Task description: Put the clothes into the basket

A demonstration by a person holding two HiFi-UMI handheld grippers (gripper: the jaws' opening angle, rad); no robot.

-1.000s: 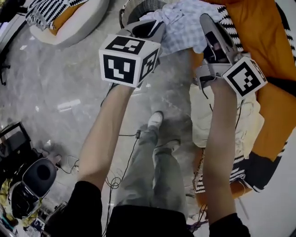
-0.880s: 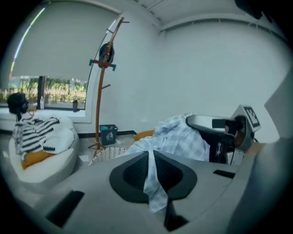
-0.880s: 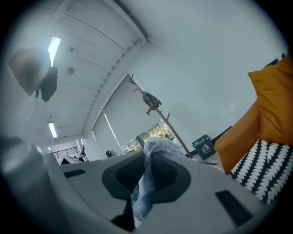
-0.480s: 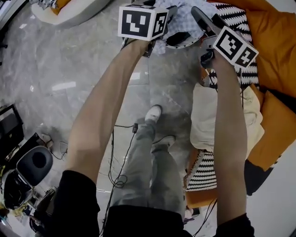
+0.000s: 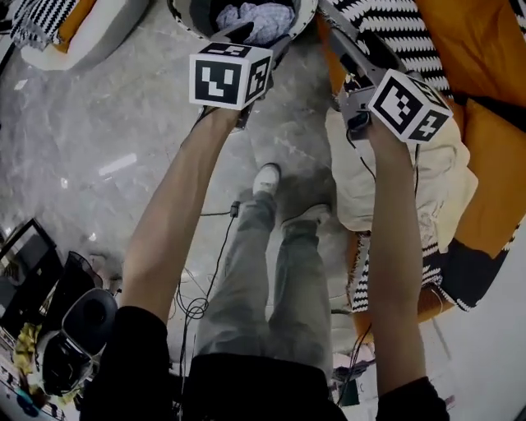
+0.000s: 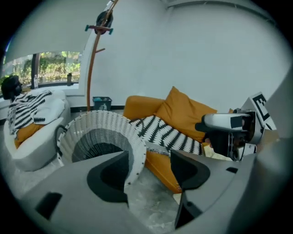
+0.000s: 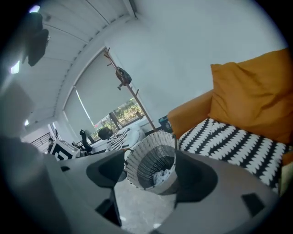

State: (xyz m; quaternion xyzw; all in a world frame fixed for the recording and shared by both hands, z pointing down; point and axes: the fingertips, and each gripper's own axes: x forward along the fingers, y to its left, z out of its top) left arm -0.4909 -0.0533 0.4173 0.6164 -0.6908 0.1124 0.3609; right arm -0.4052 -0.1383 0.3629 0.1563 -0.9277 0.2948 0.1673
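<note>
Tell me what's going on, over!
Left gripper, right gripper: jaws just opened, nothing between. Checked garment in wicker basket. Cream garment lying on sofa.

At your 12 the basket mouth is clear; sofa blocks 1 to 3; floor free at 9.

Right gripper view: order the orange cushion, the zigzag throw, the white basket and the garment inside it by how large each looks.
1. orange cushion and zigzag throw: too alike to rank.
2. white basket, though it stands farther from the camera.
3. garment, the smallest.
</note>
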